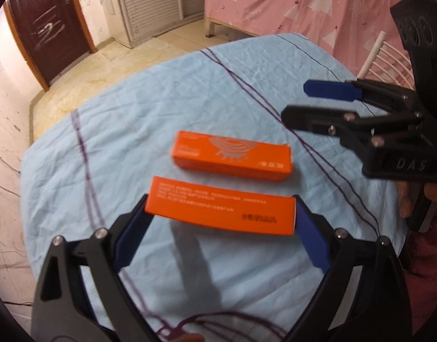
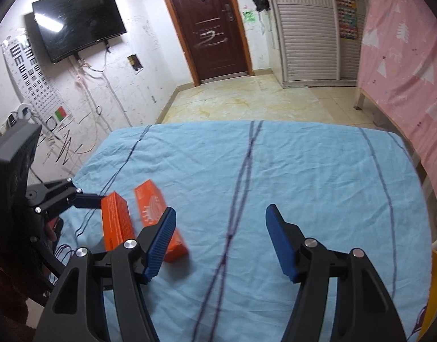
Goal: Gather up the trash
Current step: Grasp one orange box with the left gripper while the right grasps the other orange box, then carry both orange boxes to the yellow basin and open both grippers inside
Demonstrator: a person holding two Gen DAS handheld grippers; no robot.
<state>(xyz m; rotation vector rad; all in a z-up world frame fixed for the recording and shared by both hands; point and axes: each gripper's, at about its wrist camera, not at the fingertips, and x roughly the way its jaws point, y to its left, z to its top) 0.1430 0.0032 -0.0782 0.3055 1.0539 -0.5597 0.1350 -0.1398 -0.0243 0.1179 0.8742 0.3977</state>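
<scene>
Orange cardboard carton [image 1: 222, 209], long and printed with small text, sat lengthwise between the blue pads of the left gripper [image 1: 221, 213] — its ends met both pads, jaws spread wide, clamped on it. It appeared lifted off the wrinkled light-blue tablecloth with dark stripes [image 1: 150, 99], its shadow falling on the cloth beneath it. A second orange carton with a pale printed emblem [image 1: 231, 155] lay flat on the cloth just beyond the left gripper's fingertips. The right gripper [image 2: 219, 229] hovered over the cloth, jaws parted with nothing between them — the emblem carton lay just outside its left finger [image 2: 158, 242].
</scene>
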